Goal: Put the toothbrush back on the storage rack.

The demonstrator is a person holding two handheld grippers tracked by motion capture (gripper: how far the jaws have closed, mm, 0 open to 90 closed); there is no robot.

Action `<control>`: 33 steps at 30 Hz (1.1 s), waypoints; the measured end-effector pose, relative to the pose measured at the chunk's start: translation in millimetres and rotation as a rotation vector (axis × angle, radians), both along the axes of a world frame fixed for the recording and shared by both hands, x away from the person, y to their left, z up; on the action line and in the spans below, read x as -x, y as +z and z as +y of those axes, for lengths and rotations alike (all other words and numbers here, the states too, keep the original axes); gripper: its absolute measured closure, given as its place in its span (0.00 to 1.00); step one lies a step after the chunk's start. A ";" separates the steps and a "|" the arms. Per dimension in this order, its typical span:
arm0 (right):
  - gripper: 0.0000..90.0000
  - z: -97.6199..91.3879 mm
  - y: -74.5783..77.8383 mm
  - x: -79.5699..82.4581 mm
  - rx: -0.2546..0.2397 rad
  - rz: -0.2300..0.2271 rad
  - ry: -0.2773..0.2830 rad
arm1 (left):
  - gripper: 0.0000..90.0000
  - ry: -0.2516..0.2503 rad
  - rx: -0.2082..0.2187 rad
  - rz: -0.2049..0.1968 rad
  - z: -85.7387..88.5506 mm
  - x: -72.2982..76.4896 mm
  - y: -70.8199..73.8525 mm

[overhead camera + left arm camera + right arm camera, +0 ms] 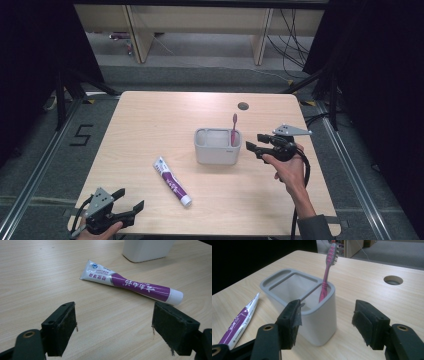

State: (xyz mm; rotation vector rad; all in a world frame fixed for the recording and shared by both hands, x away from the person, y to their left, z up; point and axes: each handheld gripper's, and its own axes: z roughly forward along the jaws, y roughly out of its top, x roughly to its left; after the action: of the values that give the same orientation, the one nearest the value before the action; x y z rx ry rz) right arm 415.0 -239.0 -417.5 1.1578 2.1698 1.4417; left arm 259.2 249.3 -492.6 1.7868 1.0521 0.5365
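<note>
A grey-white holder (217, 150) with divided compartments stands mid-table. A pink toothbrush (233, 127) stands upright in its right-hand compartment, head up. A white and purple toothpaste tube (171, 181) lies flat to the holder's front left, cap toward the near edge. My right gripper (253, 141) hovers just right of the holder, open and holding nothing. In the right gripper view the holder (319, 322) and toothbrush (328, 267) sit just beyond the jaws of the right gripper (327, 315). My left gripper (132, 198) rests open near the front left corner, and the tube (130, 285) lies beyond the left gripper (113, 325).
A round cable hole (243, 106) is set in the table top behind the holder. Dark curtains flank the table (150, 120), with stand legs and cables on the floor around it. Wooden furniture legs stand farther back.
</note>
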 end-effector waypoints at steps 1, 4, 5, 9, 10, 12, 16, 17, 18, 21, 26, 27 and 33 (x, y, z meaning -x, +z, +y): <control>0.44 -3.2 -1.1 1.4 0.009 -0.024 0.006 | 0.21 0.003 -0.007 0.005 0.3 0.3 0.3; 0.44 -6.4 -3.7 8.4 -0.011 -0.012 0.000 | 0.21 0.010 -0.001 0.004 0.5 0.0 -0.3; 0.44 -7.9 -4.1 8.7 0.000 -0.025 0.004 | 0.21 0.009 -0.003 0.002 0.7 -0.1 -0.2; 0.43 -9.4 -4.8 12.3 0.009 -0.024 0.009 | 0.21 0.010 0.001 0.003 0.6 0.2 0.0; 0.43 -8.6 -5.1 13.6 -0.003 -0.001 0.021 | 0.21 0.019 0.000 0.013 0.5 1.1 0.2; 0.43 -8.6 -5.8 15.3 0.006 -0.010 0.022 | 0.21 0.023 0.002 0.020 0.1 1.8 0.2; 0.41 -9.5 -6.9 18.8 0.010 -0.007 0.019 | 0.20 -0.018 0.008 -0.004 -0.5 -0.5 -0.1; 0.40 -9.8 -7.3 19.7 0.016 -0.006 0.012 | 0.20 -0.022 0.009 -0.007 -0.9 -0.5 0.1; 0.40 -10.1 -7.5 20.8 0.011 0.008 0.015 | 0.20 -0.019 0.010 -0.004 -1.2 -0.2 0.1; 0.39 -11.3 -7.3 25.0 -0.015 0.023 -0.001 | 0.20 -0.001 -0.004 0.001 0.4 0.8 1.1; 0.37 -19.8 -9.0 31.2 -0.003 0.014 0.008 | 0.20 -0.001 0.002 -0.003 0.6 0.4 0.9; 0.37 -20.7 -10.1 32.2 -0.004 0.003 -0.004 | 0.20 -0.004 0.002 -0.004 0.4 0.3 0.8; 0.36 -31.0 -9.8 40.9 -0.022 0.022 -0.031 | 0.19 -0.004 0.001 -0.003 0.5 0.3 0.9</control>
State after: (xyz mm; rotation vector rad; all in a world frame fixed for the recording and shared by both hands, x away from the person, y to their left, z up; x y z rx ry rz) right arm 374.1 -269.9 -427.3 1.2154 2.1455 1.4502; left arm 258.9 249.8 -491.7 1.7870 1.0463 0.5358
